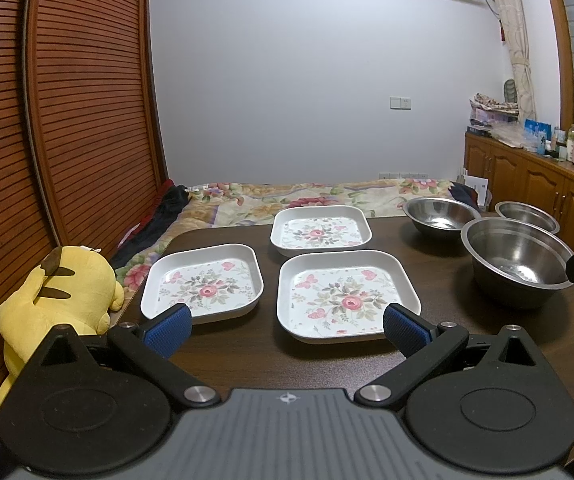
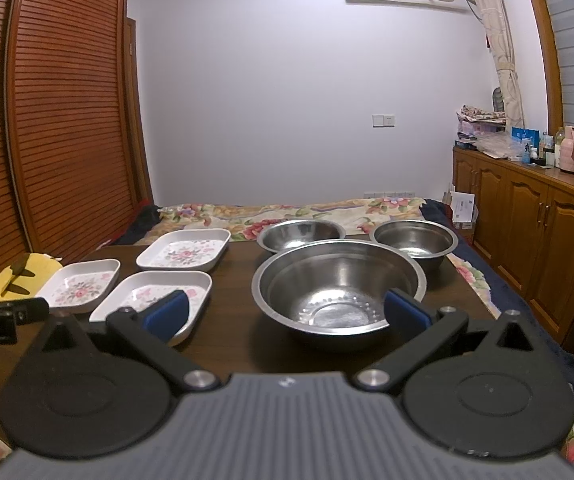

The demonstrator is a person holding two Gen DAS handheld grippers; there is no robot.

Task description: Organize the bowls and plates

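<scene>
Three square white plates with rose prints lie on the dark table (image 1: 247, 356): a near left plate (image 1: 203, 282), a near middle plate (image 1: 347, 298) and a far plate (image 1: 321, 230). Three steel bowls stand to the right: a large one (image 2: 339, 286) in front, two smaller ones (image 2: 301, 234) (image 2: 413, 240) behind. My left gripper (image 1: 287, 324) hangs open just before the near plates, holding nothing. Open and holding nothing too, my right gripper (image 2: 287, 312) hovers in front of the large bowl's near rim.
A yellow plush toy (image 1: 59, 300) sits at the table's left edge. A bed with a floral cover (image 1: 307, 192) lies behind the table. Slatted wooden doors (image 1: 67, 120) stand on the left, and a wooden cabinet (image 2: 527, 232) with bottles on the right.
</scene>
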